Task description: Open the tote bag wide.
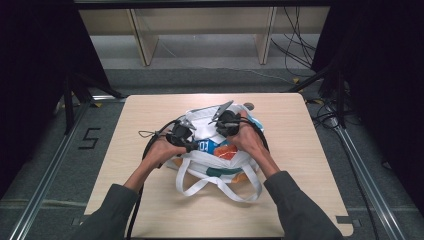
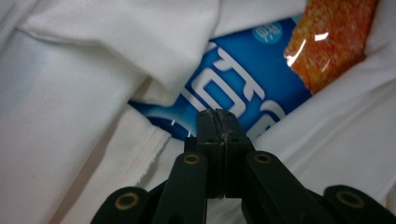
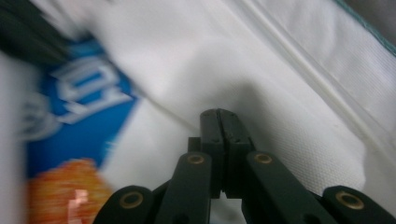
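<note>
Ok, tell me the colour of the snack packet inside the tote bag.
The snack packet is blue with white lettering and an orange patch; the left gripper view shows it best.

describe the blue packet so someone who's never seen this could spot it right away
On the wooden table lies a white tote bag, with both grippers at its mouth. Inside the opening sits the blue packet: glossy blue with big white lettering, beside an orange patch, unlike the plain white cloth around it.

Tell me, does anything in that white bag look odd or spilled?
Nothing is spilled or damaged. The white tote bag lies crumpled flat on the table, and a blue and orange snack packet pokes out of its mouth. Both the left hand-held gripper and the right hand-held gripper are shut.
</note>
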